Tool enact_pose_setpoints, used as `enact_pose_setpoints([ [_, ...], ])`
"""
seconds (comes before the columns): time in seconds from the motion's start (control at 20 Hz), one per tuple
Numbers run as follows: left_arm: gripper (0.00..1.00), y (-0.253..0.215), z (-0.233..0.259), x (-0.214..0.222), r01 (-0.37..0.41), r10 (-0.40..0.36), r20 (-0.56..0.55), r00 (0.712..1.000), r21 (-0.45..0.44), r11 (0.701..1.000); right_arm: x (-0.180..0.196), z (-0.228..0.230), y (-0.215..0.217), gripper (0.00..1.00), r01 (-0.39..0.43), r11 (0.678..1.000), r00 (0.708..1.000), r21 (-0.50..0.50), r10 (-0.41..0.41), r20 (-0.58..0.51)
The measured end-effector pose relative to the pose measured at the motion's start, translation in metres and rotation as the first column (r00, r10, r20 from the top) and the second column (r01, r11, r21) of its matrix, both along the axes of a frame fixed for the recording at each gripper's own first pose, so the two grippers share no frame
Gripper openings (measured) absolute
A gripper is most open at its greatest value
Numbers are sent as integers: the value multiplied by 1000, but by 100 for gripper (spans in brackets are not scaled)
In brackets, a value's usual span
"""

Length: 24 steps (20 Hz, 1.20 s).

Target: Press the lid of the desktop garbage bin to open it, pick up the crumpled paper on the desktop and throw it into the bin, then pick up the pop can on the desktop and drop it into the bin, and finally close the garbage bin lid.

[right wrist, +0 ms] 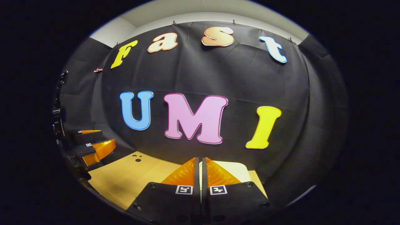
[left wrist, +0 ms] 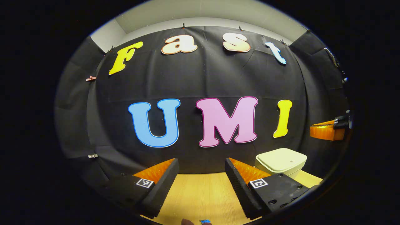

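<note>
1. Hanging wide apart over the wooden desktop [left wrist: 200,193], the left gripper [left wrist: 201,168] holds nothing.
2. Right gripper [right wrist: 200,165] is pinched closed and empty, bin just behind its tips.
3. Cream garbage bin [left wrist: 280,163] sits back-right by the wall, lid [left wrist: 281,158] down, contents hidden.

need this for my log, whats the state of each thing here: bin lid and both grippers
garbage bin: upright on the table, lid down and closed
left gripper: open, fingers wide apart, holding nothing, above the table
right gripper: shut, fingers together with nothing between them, pointing at the bin
</note>
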State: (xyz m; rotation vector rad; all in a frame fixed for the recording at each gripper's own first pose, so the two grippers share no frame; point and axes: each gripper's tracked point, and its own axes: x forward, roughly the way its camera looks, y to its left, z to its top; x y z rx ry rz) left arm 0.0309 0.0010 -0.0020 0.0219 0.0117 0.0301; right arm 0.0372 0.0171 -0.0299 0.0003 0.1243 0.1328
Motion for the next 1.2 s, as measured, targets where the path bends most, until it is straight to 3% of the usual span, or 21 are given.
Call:
enact_pose_setpoints([
  [0.4, 94, -1, -7, 0, 3, -3, -19, 1000, 0, 1000, 19, -24, -19, 5, -8, 998, 988, -60, -1, -155],
  [0.65, 94, 5, -9, 1, -7, 7, -23, 1000, -4, 1000, 50, -55, -43, 5, 31, 999, 952, 21, -23, -306],
  [1.2, 94, 15, -15, -3, -27, 27, -37, 999, -10, 1000, 87, -118, -59, 8, 45, 998, 896, -34, -55, -441],
])
